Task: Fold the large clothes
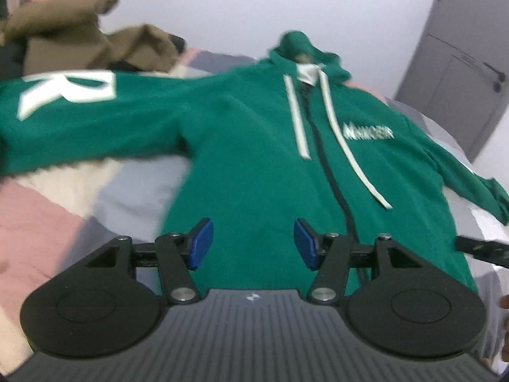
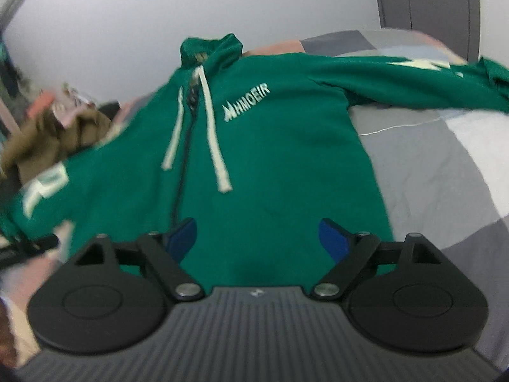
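- On the patchwork bedspread [image 1: 47, 222], pink, grey and white panels are showing around a green zip hoodie [image 1: 248, 146] that is lying face up, sleeves spread, hood toward the white wall [image 1: 222, 6].
- Left gripper [image 1: 253, 243] is hovering over the hem, blue pads spread apart, gripping nothing.
- Right gripper [image 2: 257, 240] is likewise gaping over the hem, empty.
- Brown garment [image 1: 79, 35] is sitting heaped at far left; grey door [image 1: 461, 63] is standing at right.

Bed w/ patchwork cover in pink, grey, cream blocks [image 1: 57, 222]. Green zip-front hoodie w/ white drawstrings [image 1: 254, 159] spread flat on it, sleeves out; crumpled olive-brown garment [image 1: 79, 38] beside left sleeve.
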A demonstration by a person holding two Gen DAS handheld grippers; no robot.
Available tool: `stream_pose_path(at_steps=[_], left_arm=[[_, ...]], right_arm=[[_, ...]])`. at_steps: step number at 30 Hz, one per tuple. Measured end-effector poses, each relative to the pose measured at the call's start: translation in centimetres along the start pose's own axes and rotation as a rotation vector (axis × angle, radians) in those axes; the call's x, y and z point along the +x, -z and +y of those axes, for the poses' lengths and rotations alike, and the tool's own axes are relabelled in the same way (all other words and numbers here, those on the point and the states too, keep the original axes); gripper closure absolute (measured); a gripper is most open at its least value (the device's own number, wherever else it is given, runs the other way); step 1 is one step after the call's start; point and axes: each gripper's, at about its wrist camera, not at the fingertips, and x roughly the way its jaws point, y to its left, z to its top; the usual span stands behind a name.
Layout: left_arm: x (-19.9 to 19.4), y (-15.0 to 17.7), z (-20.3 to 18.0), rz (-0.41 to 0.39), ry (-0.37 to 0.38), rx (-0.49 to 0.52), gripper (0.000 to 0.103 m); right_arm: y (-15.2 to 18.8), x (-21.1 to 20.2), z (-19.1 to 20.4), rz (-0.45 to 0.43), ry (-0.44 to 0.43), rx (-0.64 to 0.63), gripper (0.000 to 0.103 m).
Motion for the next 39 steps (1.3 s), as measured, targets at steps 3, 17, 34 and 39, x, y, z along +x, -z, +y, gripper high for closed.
stream_pose_path(at_steps=[3, 17, 34, 39], left_arm=[[2.1, 1.9, -1.3, 0.012, -0.005, 0.061, 0.041], [5.9, 2.1, -1.1, 0.015, 0.03, 0.109, 0.041], [5.0, 3.2, -1.6, -0.001, 0.095, 0.141, 0.041], [6.5, 4.3, -1.4, 0.063, 0.074, 0.139, 0.041]], right_arm=[[0.4, 1.6, -0.8, 0.048, 0.021, -0.008, 0.018], [1.3, 5.9, 1.1, 0.12, 0.051, -0.144, 0.043], [0.9, 3.2, -0.8, 0.075, 0.121, -0.05, 0.086], [0.0, 1.4, -1.9, 0.043, 0.074, 0.071, 0.065]])
